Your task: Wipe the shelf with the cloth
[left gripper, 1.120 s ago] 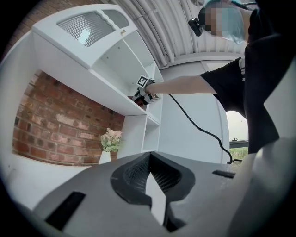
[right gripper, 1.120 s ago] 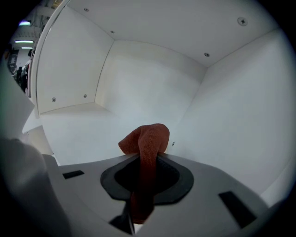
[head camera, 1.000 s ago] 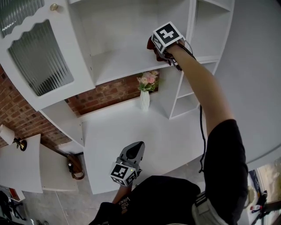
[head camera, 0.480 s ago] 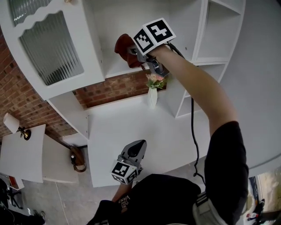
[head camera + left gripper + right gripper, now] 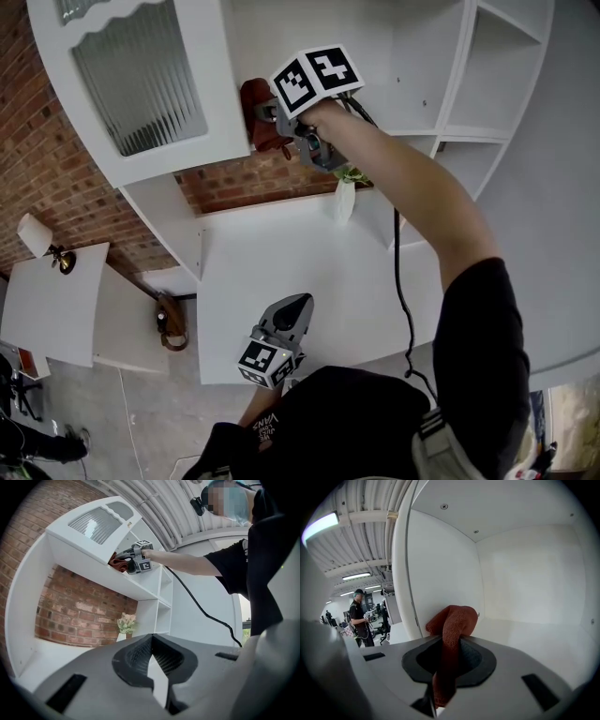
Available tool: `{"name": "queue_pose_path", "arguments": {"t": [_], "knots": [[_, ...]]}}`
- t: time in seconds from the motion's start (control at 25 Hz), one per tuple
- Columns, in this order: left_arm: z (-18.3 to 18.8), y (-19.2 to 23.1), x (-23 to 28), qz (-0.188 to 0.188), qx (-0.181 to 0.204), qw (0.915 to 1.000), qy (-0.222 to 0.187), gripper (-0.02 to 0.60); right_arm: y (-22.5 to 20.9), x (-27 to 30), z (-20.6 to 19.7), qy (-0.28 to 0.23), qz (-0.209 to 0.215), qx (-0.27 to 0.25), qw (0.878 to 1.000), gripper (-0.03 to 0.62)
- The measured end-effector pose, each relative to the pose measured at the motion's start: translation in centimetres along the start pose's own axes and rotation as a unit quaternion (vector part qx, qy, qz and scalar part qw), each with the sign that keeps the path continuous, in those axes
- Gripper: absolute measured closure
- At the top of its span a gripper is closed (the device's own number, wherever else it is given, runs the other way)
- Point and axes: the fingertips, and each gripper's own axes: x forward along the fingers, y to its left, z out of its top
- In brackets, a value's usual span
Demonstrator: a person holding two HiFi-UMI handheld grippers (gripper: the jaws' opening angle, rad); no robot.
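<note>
My right gripper is shut on a rust-red cloth, held at the left end of the white upper shelf, against the cabinet's side wall. In the right gripper view the cloth bunches out ahead of the jaws, above the shelf board and close to the left wall. In the left gripper view the cloth and the right gripper show high up on the shelf. My left gripper is shut with nothing in it, held low over the white counter.
A white vase of flowers stands on the counter under the shelf, against the brick back wall. A glass-fronted cabinet door stands to the left. Open side shelves lie to the right. People stand in the room beyond.
My right gripper has carried the cloth leftward along the upper shelf, from near the shelf's right part to its left end. The left gripper has stayed low over the counter.
</note>
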Motion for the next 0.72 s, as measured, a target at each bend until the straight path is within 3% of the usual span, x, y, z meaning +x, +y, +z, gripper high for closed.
{"name": "queue_pose_path", "arguments": {"t": [0.24, 0.44, 0.72], "knots": [[0.1, -0.4, 0.5, -0.018, 0.001, 0.9998, -0.001, 0.575, -1.4, 0.1, -1.1, 0.025, -0.027, -0.028, 0.999, 0.534], [0.1, -0.7, 1.2, -0.036, -0.003, 0.9993, 0.003, 0.575, -4.5, -2.0, -2.2, 0.050, -0.084, -0.069, 0.993, 0.534], [-0.4, -1.8, 2.6, -0.072, -0.007, 0.9973, 0.008, 0.575, -10.3, -7.0, -3.7, 0.073, -0.166, -0.082, 0.980, 0.534]]}}
